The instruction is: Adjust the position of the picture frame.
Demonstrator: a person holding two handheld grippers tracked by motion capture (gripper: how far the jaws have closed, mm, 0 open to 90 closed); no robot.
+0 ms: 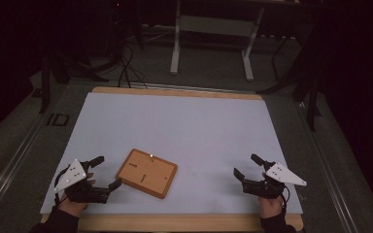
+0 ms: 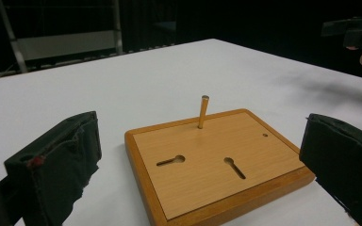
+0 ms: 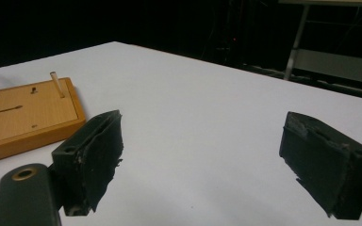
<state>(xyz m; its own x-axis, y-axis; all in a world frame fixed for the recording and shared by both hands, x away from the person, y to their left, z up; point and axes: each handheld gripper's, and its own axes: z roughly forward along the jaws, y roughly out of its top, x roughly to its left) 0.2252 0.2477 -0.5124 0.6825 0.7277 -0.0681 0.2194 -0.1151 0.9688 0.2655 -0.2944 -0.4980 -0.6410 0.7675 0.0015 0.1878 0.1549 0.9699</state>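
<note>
1. Left gripper (image 1: 105,172) jaws wide, empty — flat rectangular wooden board (image 1: 147,173) with upright peg (image 2: 203,111) just ahead on white bench (image 1: 184,126).
2. Right gripper (image 1: 245,166) jaws wide, empty, well apart.
3. Risk — snagging the peg, shoving the board.

White table surface (image 1: 184,126) lying across the middle of the frame, wooden edge strip (image 1: 175,91) running along its upper side, pale metal stand (image 1: 213,39) standing at upper centre, dark cables (image 1: 126,68) trailing over the floor at upper left
</note>
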